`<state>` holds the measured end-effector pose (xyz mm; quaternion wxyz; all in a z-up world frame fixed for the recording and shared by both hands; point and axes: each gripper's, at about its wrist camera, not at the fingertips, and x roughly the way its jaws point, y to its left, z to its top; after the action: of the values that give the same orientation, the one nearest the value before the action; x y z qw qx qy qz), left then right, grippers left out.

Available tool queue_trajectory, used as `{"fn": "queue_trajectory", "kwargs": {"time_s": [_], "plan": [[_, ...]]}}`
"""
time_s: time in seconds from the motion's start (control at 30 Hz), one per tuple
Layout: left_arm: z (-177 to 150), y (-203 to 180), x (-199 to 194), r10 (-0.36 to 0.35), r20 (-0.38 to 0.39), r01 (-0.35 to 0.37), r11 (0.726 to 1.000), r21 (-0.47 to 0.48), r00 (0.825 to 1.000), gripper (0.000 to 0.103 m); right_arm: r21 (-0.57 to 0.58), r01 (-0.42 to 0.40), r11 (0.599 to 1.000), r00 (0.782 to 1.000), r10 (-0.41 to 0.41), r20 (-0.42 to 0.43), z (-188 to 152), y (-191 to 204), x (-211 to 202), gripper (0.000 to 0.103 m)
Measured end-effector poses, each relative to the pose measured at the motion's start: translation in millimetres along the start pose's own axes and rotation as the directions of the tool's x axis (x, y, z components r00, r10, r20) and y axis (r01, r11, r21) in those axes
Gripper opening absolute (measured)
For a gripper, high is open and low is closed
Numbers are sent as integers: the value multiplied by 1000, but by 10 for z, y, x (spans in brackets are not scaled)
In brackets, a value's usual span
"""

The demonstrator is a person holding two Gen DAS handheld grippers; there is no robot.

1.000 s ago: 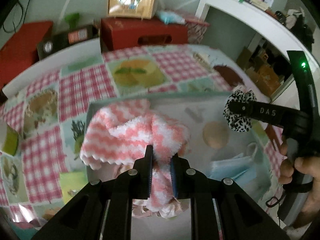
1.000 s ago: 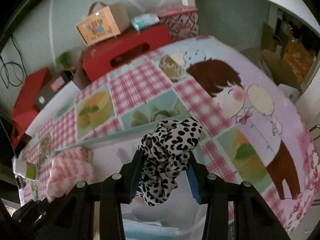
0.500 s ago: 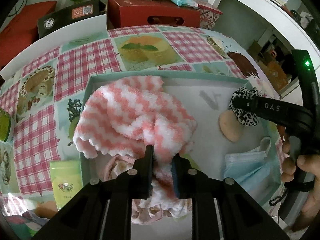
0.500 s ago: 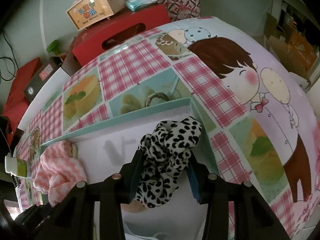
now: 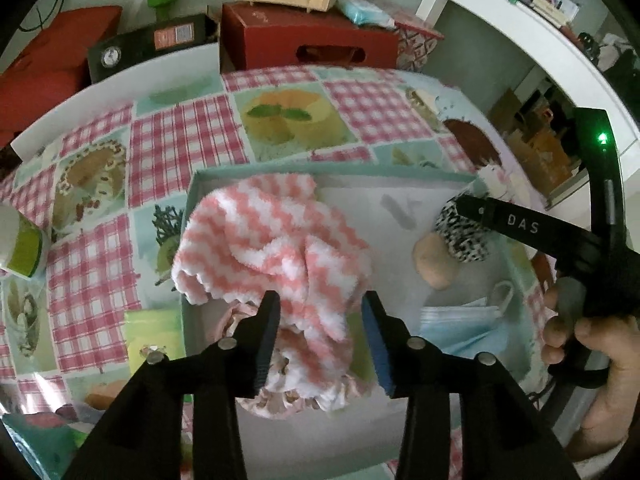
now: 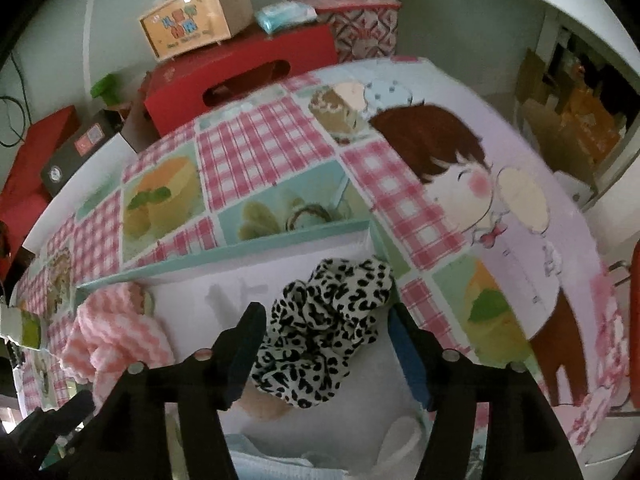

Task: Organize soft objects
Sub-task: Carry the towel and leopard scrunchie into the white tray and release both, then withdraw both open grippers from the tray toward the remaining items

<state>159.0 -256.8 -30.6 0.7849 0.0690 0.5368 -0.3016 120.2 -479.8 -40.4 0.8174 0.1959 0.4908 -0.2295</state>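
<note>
A pink-and-white zigzag fluffy cloth [image 5: 272,240] lies in the left part of a shallow teal-rimmed box [image 5: 320,174], draped over its left rim. My left gripper [image 5: 322,320] is open just above the cloth's near end. A leopard-print scrunchie [image 6: 324,328] lies in the box's far right corner between the open jaws of my right gripper [image 6: 324,340], which also shows in the left wrist view [image 5: 464,212]. A beige sponge [image 5: 436,258] and a blue face mask [image 5: 464,320] lie in the box too.
The box sits on a pink checked tablecloth [image 5: 184,140]. Red boxes [image 5: 308,40] and a cardboard gift box [image 6: 192,24] stand behind the table. A green packet [image 5: 152,332] and a green cup [image 5: 20,248] lie to the box's left.
Both grippers have opened: the left let go of the fluffy cloth and the right let go of the scrunchie. Both things now rest in the box.
</note>
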Motion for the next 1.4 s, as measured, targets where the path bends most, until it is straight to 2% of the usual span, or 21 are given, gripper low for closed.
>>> {"fn": "queue_trajectory", "kwargs": {"time_s": [0.2, 0.27, 0.33, 0.57, 0.63, 0.7, 0.8, 0.93, 0.97, 1.0, 1.03, 1.4], "plan": [[43, 31, -295, -1, 68, 3, 1000, -22, 998, 44, 25, -18, 1000, 995, 15, 102, 43, -39, -383, 67], [48, 70, -359, 18, 89, -14, 999, -37, 996, 46, 20, -12, 1000, 993, 9, 121, 47, -30, -490, 67], [64, 120, -378, 40, 104, -35, 998, -57, 994, 61, 19, -4, 1000, 992, 1, 129, 45, -17, -553, 67], [73, 379, -272, 96, 86, -82, 984, -155, 992, 63, 16, 47, 999, 992, -49, 116, -54, 40, -645, 75], [69, 425, -250, 112, 84, -96, 981, -169, 990, 76, -2, 55, 999, 992, -54, 111, -67, 81, -623, 80], [72, 456, -237, 121, 87, -104, 978, -180, 989, 77, -22, 60, 998, 993, -58, 100, -77, 130, -585, 85], [68, 495, -201, 125, 80, -108, 975, -193, 989, 78, -47, 64, 997, 995, -59, 84, -92, 195, -531, 88], [59, 521, -125, 103, 67, -88, 976, -200, 992, 86, -63, 77, 995, 994, -72, 83, -106, 231, -494, 94], [59, 523, -93, 94, 60, -80, 976, -201, 994, 86, -70, 83, 994, 993, -77, 89, -108, 235, -491, 100], [52, 535, -56, 83, 48, -71, 975, -212, 995, 91, -73, 90, 993, 992, -83, 93, -108, 238, -488, 103], [44, 545, -26, 76, 37, -65, 973, -223, 996, 102, -74, 100, 992, 991, -93, 96, -111, 238, -483, 103], [15, 572, 4, 90, 35, -78, 965, -250, 995, 103, -57, 99, 993, 993, -96, 67, -108, 188, -417, 103]]}}
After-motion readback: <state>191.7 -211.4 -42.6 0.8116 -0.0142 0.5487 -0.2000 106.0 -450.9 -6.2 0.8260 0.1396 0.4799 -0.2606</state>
